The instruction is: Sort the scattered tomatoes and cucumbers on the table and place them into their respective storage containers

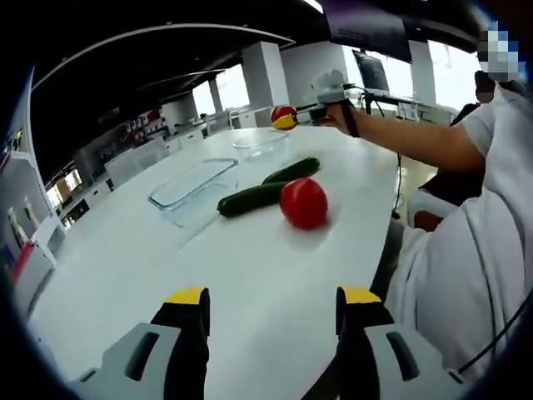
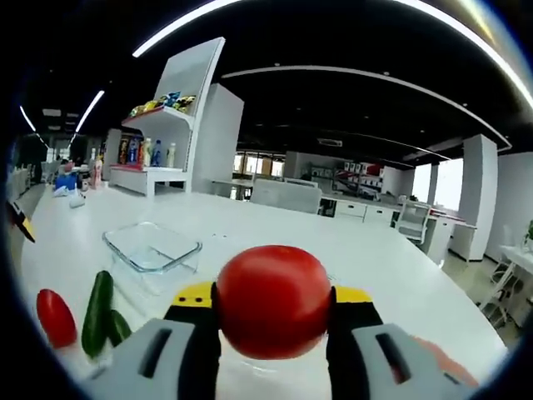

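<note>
In the right gripper view a red tomato (image 2: 273, 300) is clamped between the yellow-tipped jaws of my right gripper (image 2: 273, 310). The left gripper view shows that gripper (image 1: 284, 117) holding the tomato (image 1: 281, 112) above a round glass bowl (image 1: 260, 143) at the table's far end. On the white table (image 1: 250, 275) lie another tomato (image 1: 303, 202) and two cucumbers (image 1: 252, 198) (image 1: 291, 170), beside a rectangular glass dish (image 1: 193, 183). My left gripper (image 1: 273, 310) is open and bare, short of them. From the right gripper view, the dish (image 2: 151, 247), cucumbers (image 2: 97, 312) and loose tomato (image 2: 56, 317) lie lower left.
A person's arm (image 1: 400, 137) and white-clad body (image 1: 466, 250) stand along the table's right edge. Shelves with goods (image 2: 154, 150) and desks with chairs (image 2: 412, 221) lie beyond the table. Bare tabletop stretches between my left gripper and the vegetables.
</note>
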`<state>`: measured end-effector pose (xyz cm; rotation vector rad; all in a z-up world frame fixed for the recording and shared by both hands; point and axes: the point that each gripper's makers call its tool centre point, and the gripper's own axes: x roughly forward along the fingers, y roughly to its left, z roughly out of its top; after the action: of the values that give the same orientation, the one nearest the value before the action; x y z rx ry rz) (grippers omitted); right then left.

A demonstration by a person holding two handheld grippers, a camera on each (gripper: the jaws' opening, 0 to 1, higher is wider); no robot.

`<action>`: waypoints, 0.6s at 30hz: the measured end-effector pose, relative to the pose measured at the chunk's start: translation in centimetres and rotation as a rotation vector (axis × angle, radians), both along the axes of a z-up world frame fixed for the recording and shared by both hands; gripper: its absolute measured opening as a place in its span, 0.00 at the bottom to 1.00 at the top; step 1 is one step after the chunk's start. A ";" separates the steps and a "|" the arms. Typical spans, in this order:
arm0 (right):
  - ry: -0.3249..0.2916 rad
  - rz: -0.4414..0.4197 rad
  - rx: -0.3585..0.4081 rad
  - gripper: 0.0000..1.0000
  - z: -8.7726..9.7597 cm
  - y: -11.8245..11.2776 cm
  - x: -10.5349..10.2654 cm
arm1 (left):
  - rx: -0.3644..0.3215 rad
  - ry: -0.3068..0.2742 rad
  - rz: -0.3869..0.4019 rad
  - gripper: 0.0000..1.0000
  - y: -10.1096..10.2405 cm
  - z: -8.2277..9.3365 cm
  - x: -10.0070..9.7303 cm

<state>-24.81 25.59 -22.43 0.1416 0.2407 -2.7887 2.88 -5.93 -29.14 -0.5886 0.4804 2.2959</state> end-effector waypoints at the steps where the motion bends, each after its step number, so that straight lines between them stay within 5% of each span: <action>1: 0.010 -0.002 -0.005 0.48 0.0 0.1 -0.7 | 0.005 0.002 -0.004 0.60 0.1 0.1 0.1; 18: -0.072 -0.030 -0.081 0.48 -2.2 -0.7 -6.5 | -0.002 0.006 0.012 0.60 -0.6 0.5 0.5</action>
<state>-31.27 24.94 -24.65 0.2274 0.1082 -2.8112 3.39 -6.55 -28.64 -0.5867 0.4833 2.3096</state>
